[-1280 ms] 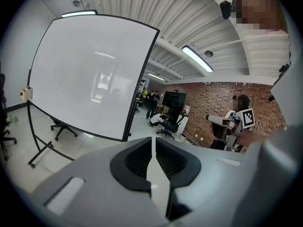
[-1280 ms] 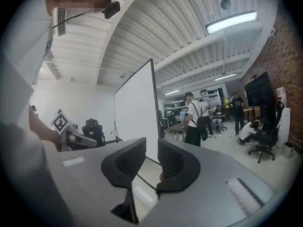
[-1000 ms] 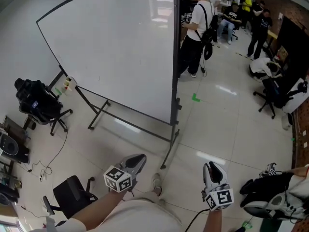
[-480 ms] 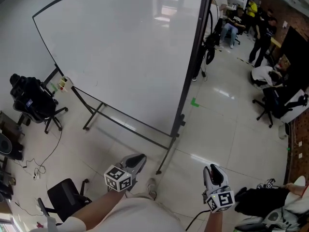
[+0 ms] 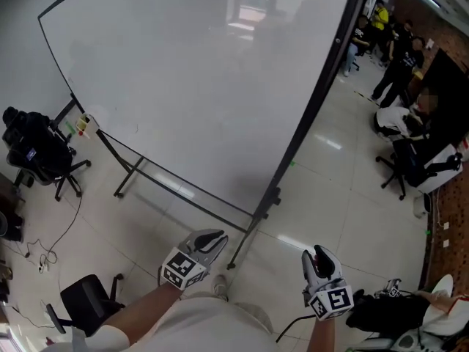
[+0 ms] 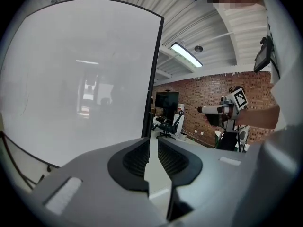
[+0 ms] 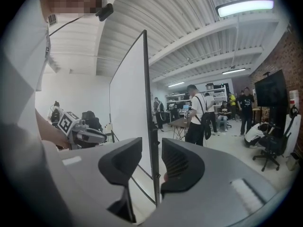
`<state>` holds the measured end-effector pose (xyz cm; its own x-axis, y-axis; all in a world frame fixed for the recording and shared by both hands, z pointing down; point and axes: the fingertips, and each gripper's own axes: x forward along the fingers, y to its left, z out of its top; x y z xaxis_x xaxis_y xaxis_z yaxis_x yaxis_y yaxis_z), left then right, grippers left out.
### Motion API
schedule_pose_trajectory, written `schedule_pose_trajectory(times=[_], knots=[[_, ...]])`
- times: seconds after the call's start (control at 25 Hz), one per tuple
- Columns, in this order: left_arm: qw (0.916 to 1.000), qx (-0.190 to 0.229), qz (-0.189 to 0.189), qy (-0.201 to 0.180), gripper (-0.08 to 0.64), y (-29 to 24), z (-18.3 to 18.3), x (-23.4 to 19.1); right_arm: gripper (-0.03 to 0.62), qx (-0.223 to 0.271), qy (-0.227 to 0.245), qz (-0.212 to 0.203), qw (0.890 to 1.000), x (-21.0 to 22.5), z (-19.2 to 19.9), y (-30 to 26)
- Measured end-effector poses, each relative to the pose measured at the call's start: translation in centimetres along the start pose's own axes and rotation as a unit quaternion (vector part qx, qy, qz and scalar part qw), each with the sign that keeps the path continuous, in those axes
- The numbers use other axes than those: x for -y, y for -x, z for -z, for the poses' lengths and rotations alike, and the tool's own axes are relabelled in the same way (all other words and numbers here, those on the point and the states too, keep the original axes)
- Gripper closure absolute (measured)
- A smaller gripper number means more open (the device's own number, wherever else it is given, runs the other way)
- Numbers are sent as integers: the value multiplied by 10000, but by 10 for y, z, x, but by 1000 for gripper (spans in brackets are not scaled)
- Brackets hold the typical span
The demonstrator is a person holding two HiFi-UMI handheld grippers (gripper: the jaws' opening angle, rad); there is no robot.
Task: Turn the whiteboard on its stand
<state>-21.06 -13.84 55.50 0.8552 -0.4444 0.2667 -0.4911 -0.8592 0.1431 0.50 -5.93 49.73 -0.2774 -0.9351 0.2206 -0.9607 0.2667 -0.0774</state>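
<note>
A glossy pale floor point(image 5: 344, 196) spread under a workshop with brick walls and people point(image 5: 399, 50) at the far right. The whiteboard point(image 5: 198, 86) stood tilted on its stand point(image 5: 253, 226), ahead of both grippers. The left gripper point(image 5: 218, 235) was slightly parted and empty. The right gripper point(image 5: 316, 252) was opening, gripping nothing.

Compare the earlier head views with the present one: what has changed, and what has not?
The whiteboard has swung: its right edge moved right, covering in the head view the person in white. The right gripper is opening its fingers, holding nothing. The left gripper and the stand stayed roughly put.
</note>
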Motion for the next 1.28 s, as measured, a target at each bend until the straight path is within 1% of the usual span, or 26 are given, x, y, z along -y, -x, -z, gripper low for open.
schedule_pose_trajectory(times=[0.12,0.2,0.28,0.44,0.56,0.68,0.84,1.04,1.28], knots=[[9996,134,115,205,478,-1,-7,0,459,-93,39,-74,9999,2,2,-17],[9991,213,172,333,471,1,-13,-1,452,-154,114,-195,9996,0,2,-33],[9988,250,151,387,469,5,-16,-3,445,-238,208,-351,9989,-3,4,-49],[9987,283,-65,426,469,7,-17,-14,418,-319,379,-620,9968,-5,6,-80],[9986,225,-277,399,469,4,-16,-20,402,-415,536,-854,9940,-4,6,-103],[9978,193,-436,462,469,-3,-17,-16,384,-523,695,-1167,9894,0,8,-124],[9960,213,-640,585,468,-6,-17,-10,333,-613,716,-1546,9835,2,13,-151],[9930,395,-822,749,468,-15,-34,-2,325,-732,868,-1963,9740,4,18,-173],[9894,564,-1167,657,468,-11,-55,-4,321,-976,850,-2329,9639,-4,34,-208]])
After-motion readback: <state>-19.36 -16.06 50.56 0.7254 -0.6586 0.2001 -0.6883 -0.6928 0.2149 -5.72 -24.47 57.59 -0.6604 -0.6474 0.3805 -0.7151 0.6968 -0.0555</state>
